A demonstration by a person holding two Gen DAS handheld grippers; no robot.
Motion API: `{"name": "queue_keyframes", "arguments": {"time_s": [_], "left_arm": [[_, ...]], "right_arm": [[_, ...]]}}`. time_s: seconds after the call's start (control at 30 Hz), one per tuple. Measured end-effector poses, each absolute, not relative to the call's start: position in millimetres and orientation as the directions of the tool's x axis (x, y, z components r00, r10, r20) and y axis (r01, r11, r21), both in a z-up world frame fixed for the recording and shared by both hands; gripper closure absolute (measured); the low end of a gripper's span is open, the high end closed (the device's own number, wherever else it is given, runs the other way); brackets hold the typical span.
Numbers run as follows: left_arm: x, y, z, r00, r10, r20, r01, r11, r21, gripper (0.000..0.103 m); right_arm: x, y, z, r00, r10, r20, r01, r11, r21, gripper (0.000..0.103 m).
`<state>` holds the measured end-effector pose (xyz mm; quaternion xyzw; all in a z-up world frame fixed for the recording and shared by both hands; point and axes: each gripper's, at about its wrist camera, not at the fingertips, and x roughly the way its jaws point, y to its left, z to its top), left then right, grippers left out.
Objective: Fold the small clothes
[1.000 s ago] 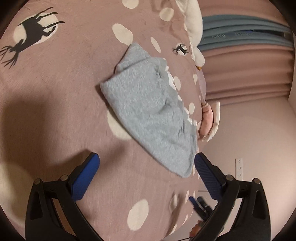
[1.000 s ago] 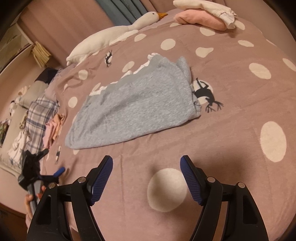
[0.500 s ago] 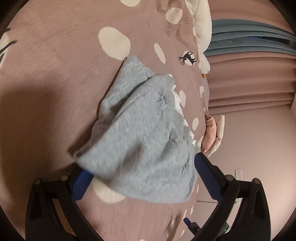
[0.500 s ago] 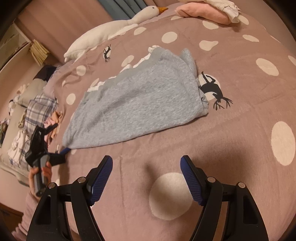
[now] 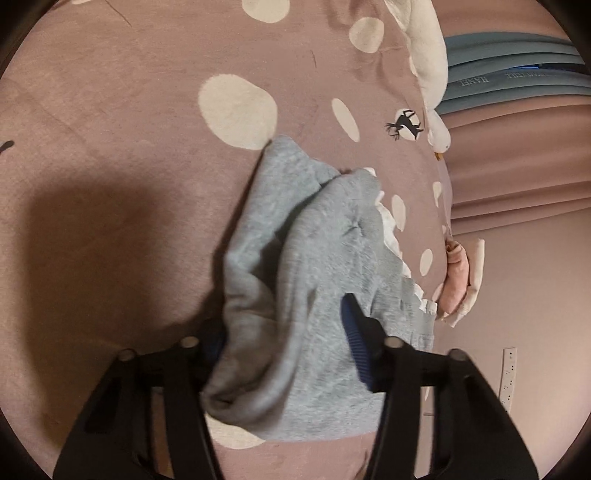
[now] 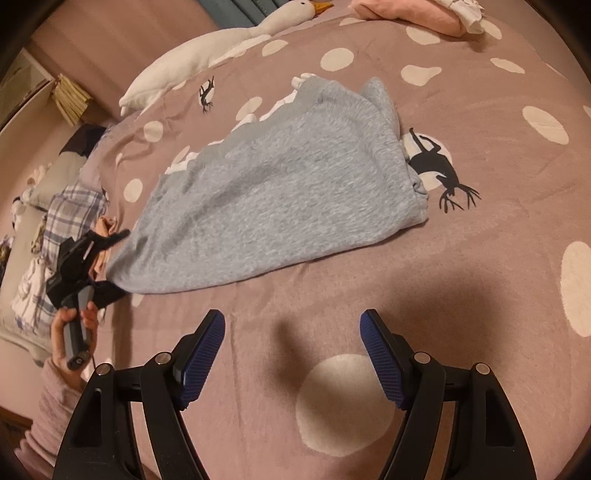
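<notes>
A grey garment with a white frilled edge lies spread on the mauve spotted bedspread. In the left wrist view my left gripper has the garment's near edge bunched between its closing jaws; the cloth hides the left pad, and the right pad presses into it. From the right wrist view, the same garment stretches across the bed, and the left gripper sits at its left corner, held by a hand. My right gripper stands open over bare bedspread, short of the garment.
A white goose plush lies along the bed's far side. Folded pink and white clothes sit at the far corner. A plaid cloth pile lies beyond the left edge. Curtains hang behind the bed.
The left gripper moved forward onto the garment's near edge and narrowed its jaws around the cloth, which now bunches up. The right gripper stayed open and hardly moved.
</notes>
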<state>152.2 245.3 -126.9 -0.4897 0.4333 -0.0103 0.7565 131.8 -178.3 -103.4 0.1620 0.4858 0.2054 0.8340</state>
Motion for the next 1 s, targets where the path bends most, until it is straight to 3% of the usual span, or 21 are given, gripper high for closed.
{"name": "queue_keyframes", "arguments": {"time_s": [0.1,0.23,0.57,0.87,1.0], "left_arm": [[151.7,243.2,-122.8,0.607,-0.415,-0.678,-0.41,0.567,-0.714,0.072],[152.5,237.4,-112.3,0.596,-0.408,-0.691,-0.385,0.611,-0.692,0.08],[156.4,227.7,-98.5,0.584,-0.388,-0.713,-0.352,0.671,-0.653,0.082],[157.4,178.1,-56.0,0.615,-0.343,-0.71,-0.16,0.828,-0.538,0.084],[160.7,155.8,-40.3,0.628,-0.362,-0.689,-0.088,0.846,-0.525,0.084]], "right_arm": [[137.7,-175.2,-106.3,0.414,0.536,-0.736,-0.187,0.841,0.507,0.028],[155.6,-156.9,-97.6,0.383,0.615,-0.689,-0.228,0.786,0.574,0.028],[187.8,-60.2,-92.8,0.282,0.677,-0.68,-0.387,0.729,0.565,0.028],[219.0,-32.7,-82.3,0.34,0.656,-0.674,-0.426,0.747,0.511,0.028],[235.6,-35.9,-81.7,0.374,0.643,-0.668,-0.406,0.761,0.505,0.047]]}}
